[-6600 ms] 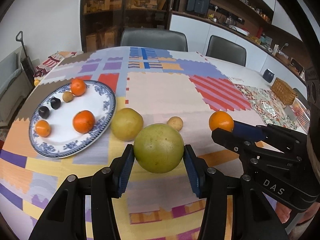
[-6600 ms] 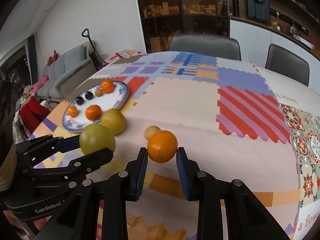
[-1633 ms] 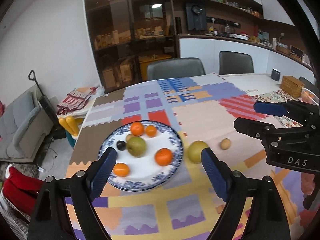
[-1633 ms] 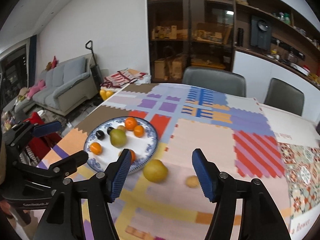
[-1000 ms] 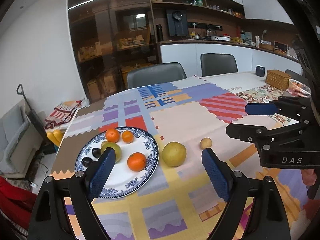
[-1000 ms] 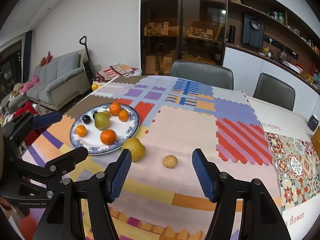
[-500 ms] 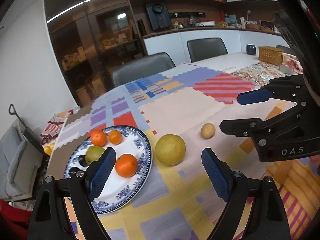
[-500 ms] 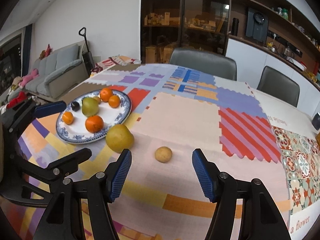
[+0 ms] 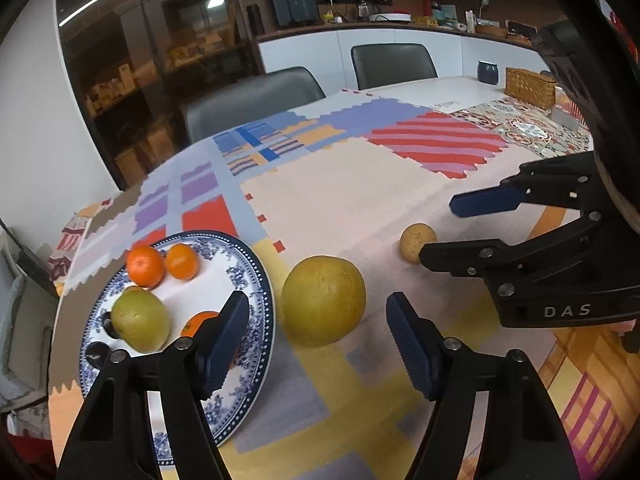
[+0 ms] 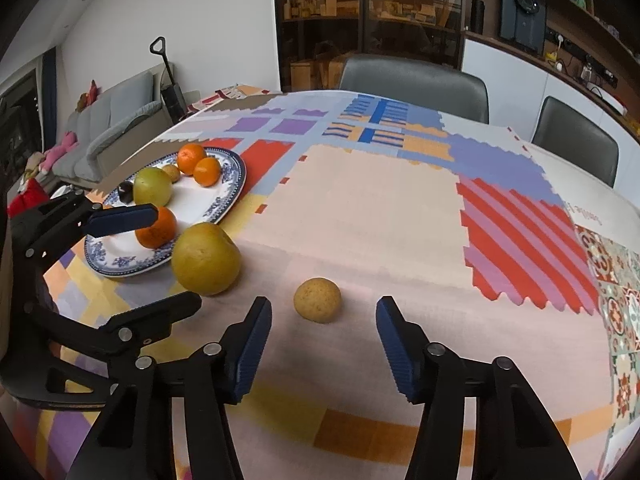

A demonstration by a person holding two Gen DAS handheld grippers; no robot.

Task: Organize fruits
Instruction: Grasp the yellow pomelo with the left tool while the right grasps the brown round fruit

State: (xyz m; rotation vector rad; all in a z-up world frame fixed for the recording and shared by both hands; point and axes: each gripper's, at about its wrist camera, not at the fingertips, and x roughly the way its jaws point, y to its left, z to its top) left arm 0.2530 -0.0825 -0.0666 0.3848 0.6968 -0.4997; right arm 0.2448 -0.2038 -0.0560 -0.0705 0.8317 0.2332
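Observation:
A blue-patterned plate (image 9: 256, 288) (image 10: 234, 184) holds oranges (image 9: 145, 266), a green fruit (image 9: 140, 320) and dark plums (image 9: 96, 349). A large yellow-green fruit (image 9: 323, 300) (image 10: 206, 258) lies on the cloth right of the plate. A small tan fruit (image 9: 416, 240) (image 10: 317, 300) lies further right. My left gripper (image 9: 318, 350) is open, just short of the large fruit. My right gripper (image 10: 320, 350) is open, just short of the small fruit. Both are empty.
The table has a patchwork cloth (image 10: 380, 208). A wicker basket (image 9: 530, 87) and a dark jar (image 9: 487, 72) stand at its far right. Grey chairs (image 10: 416, 86) stand behind it. A sofa (image 10: 104, 136) is off to the left.
Both grippers have come down and forward toward the table. The large fruit and the small fruit now sit close in front of the open jaws. No fruit has moved.

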